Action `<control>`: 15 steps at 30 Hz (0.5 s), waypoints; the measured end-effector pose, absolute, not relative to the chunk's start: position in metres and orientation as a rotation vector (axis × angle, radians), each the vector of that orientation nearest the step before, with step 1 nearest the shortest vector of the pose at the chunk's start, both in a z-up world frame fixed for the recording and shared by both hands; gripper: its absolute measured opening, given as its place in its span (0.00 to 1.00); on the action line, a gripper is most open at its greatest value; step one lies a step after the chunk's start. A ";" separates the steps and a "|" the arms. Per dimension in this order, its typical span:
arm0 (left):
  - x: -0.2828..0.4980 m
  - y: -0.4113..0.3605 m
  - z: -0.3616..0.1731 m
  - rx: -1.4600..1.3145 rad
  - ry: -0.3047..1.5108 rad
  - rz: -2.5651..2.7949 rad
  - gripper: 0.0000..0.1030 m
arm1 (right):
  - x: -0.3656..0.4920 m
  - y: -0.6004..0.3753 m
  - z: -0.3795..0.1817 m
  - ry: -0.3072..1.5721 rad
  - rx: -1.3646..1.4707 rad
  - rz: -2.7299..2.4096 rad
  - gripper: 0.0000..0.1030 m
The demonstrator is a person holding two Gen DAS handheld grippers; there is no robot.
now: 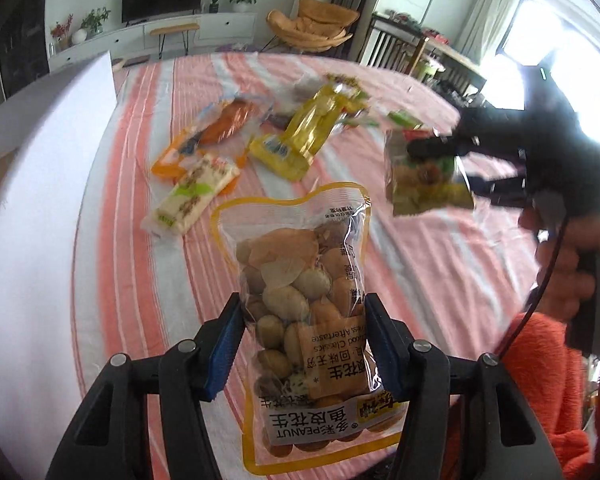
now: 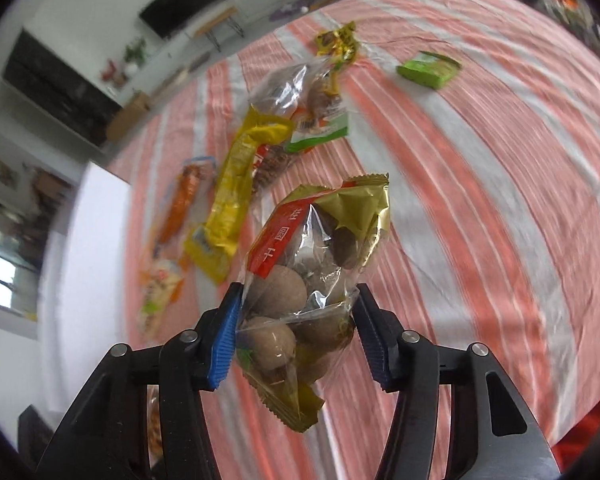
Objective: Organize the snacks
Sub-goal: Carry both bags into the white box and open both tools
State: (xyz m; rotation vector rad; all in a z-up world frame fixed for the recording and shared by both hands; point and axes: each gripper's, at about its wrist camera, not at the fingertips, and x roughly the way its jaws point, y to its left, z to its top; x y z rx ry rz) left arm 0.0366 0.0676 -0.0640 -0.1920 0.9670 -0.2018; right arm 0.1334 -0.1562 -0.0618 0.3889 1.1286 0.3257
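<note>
Between your left gripper's (image 1: 304, 344) blue pads sits a clear, yellow-bordered pouch of coated peanuts (image 1: 300, 300), clamped at mid-body and raised off the pink-and-white striped cloth (image 1: 420, 280). Its top stands free above the pads, so a quick swing could let the slick film slide. Beyond it lie a long yellow foil pack (image 1: 300, 136), an orange sausage-style wrapper (image 1: 212, 132) and a pale green-and-white packet (image 1: 192, 196) — grouped close, some overlapping. Open cloth shows to the right of the pouch, and a white box wall (image 1: 56, 120) stands at the left edge. Across the table, your right gripper (image 1: 436, 148) carries a small clear bag in the air. From the right wrist, that gripper's pads press the sides of this clear gold-and-red bag of round brown dried fruit (image 2: 300, 292), and it too is off the cloth. The grip is on loose film around hard balls, with the bag skewed and its lower corner hanging — it may twist or slip out if you tilt further. A green packet (image 2: 428, 68) lies alone far off, with wide bare cloth on the right for setting down.
</note>
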 end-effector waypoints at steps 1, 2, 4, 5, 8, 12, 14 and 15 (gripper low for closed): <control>0.036 0.070 -0.056 -0.208 0.956 -0.209 0.56 | 0.126 -0.165 -0.059 1.112 0.451 0.352 0.55; 0.034 0.072 -0.050 -0.225 0.948 -0.216 0.56 | 0.123 -0.169 -0.054 1.101 0.485 0.367 0.55; 0.031 0.080 -0.034 -0.274 0.926 -0.229 0.56 | 0.115 -0.175 -0.045 1.069 0.537 0.396 0.55; 0.030 0.087 -0.025 -0.303 0.912 -0.234 0.56 | 0.113 -0.175 -0.040 1.057 0.552 0.410 0.55; 0.025 0.105 -0.002 -0.353 0.875 -0.232 0.56 | 0.104 -0.170 -0.019 1.021 0.582 0.468 0.55; 0.013 0.156 0.034 -0.403 0.806 -0.173 0.56 | 0.090 -0.142 0.018 0.973 0.561 0.570 0.55; 0.003 0.187 0.048 -0.405 0.776 -0.107 0.57 | 0.083 -0.120 0.037 0.947 0.538 0.631 0.55; -0.002 0.201 0.053 -0.399 0.764 -0.070 0.57 | 0.080 -0.103 0.049 0.932 0.521 0.669 0.55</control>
